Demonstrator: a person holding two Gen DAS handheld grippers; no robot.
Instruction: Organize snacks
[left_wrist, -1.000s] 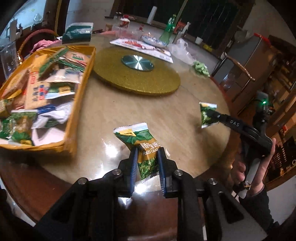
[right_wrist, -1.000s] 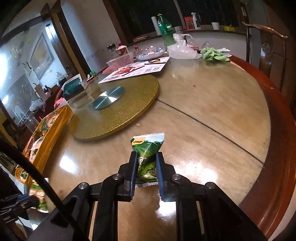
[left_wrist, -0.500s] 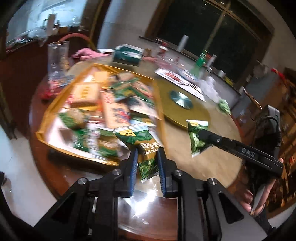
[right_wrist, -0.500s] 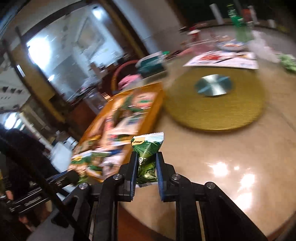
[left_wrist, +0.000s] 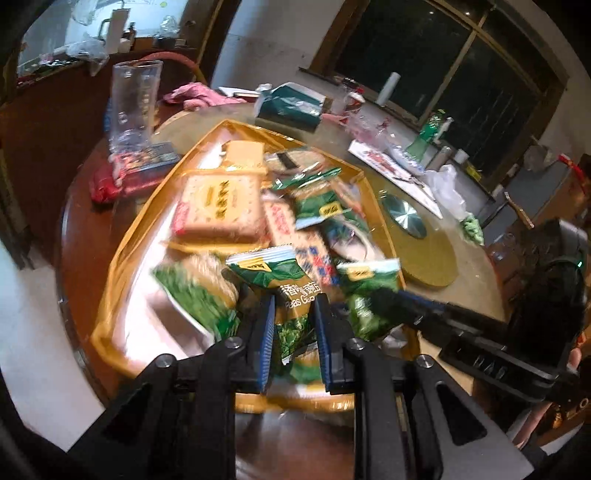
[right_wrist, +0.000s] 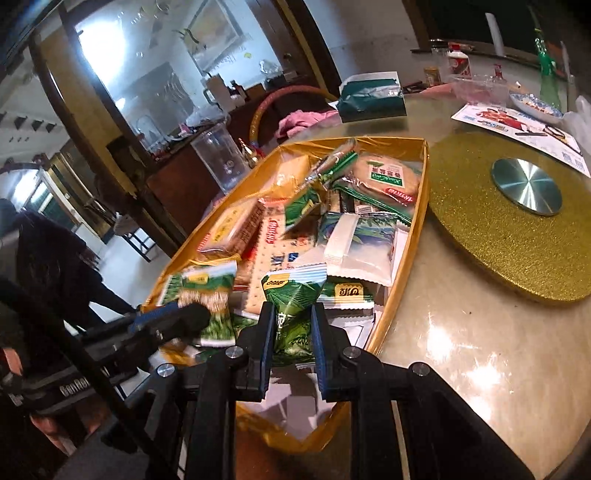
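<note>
**Two green snack packets held over the yellow tray**

My left gripper (left_wrist: 293, 332) is clamped on a green pea snack packet (left_wrist: 286, 295). My right gripper (right_wrist: 291, 332) is pinched tight on a second green packet (right_wrist: 293, 306). Both packets hang above the near end of the yellow tray (right_wrist: 402, 273), which is piled with snacks and sits on the round surface (right_wrist: 480, 350) beside a gold turntable (right_wrist: 498, 229).

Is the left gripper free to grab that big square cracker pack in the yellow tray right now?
Probably not yet. The left gripper is already shut on a green pea packet, so it must drop that first. The cracker pack itself lies uncovered on top in the yellow tray.
</note>
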